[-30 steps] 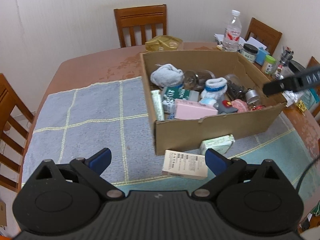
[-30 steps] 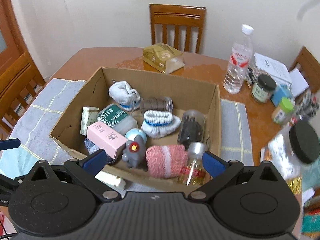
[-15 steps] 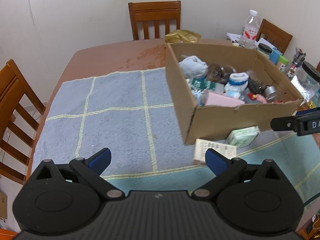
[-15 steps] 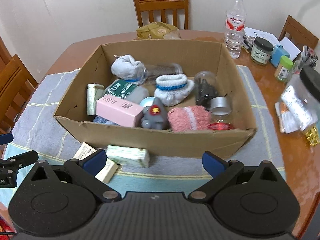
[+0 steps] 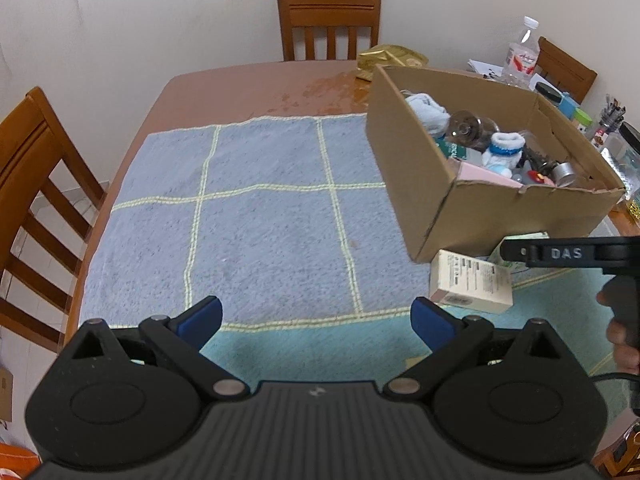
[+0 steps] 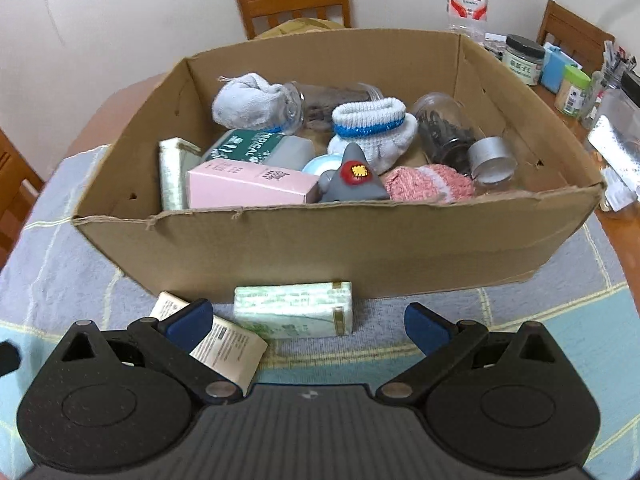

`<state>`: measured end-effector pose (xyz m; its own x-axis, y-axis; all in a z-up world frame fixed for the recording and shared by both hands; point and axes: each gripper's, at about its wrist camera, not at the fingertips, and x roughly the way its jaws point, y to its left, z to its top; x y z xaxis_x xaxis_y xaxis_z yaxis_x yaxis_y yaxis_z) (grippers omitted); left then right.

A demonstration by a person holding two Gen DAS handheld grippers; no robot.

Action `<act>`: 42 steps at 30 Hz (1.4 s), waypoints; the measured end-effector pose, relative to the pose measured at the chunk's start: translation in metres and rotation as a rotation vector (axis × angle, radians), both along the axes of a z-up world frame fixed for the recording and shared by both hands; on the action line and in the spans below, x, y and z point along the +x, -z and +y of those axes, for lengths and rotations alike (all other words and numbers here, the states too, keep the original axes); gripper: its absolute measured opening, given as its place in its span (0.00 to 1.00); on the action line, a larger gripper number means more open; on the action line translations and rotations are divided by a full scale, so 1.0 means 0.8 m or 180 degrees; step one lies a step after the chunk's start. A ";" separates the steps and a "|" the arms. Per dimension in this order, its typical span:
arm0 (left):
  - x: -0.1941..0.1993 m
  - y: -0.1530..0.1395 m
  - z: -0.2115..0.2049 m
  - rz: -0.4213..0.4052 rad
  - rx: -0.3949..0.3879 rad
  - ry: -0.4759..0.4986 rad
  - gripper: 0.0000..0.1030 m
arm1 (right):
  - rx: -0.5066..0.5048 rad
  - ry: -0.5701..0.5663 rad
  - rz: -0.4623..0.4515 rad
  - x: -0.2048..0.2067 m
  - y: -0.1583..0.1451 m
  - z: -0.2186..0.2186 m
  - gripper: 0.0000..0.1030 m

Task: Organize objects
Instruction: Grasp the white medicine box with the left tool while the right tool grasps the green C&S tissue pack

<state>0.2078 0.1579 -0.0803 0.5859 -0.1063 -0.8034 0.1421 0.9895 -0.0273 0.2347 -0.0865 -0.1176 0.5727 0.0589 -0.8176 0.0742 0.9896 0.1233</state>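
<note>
Cardboard box (image 6: 340, 248) sits packed; left tool (image 5: 316, 320) and right tool (image 6: 308, 322) both spread, empty

Left gripper (image 5: 316, 316) jaws wide apart; right gripper (image 6: 308, 322) likewise, both empty.

Left wrist view high over the blue towel (image 5: 260, 216), facing across the surface, cardboard box (image 5: 460, 208) off right, right wrist view close behind that box (image 6: 320, 248), looking in, both share box and probably the same cream carton (image 5: 472, 284) (image 6: 224, 344).
</note>
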 end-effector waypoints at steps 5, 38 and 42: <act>-0.004 0.005 0.002 0.0055 -0.0074 -0.0007 0.97 | -0.0077 0.0186 -0.0002 0.010 0.016 -0.002 1.00; 0.016 0.036 -0.116 0.0145 -0.0276 0.0383 0.97 | -0.0412 0.0008 0.0198 -0.026 0.047 -0.134 1.00; 0.017 0.052 -0.138 0.0105 -0.0235 0.0514 0.97 | -0.0423 -0.0171 0.0140 -0.029 0.047 -0.139 1.00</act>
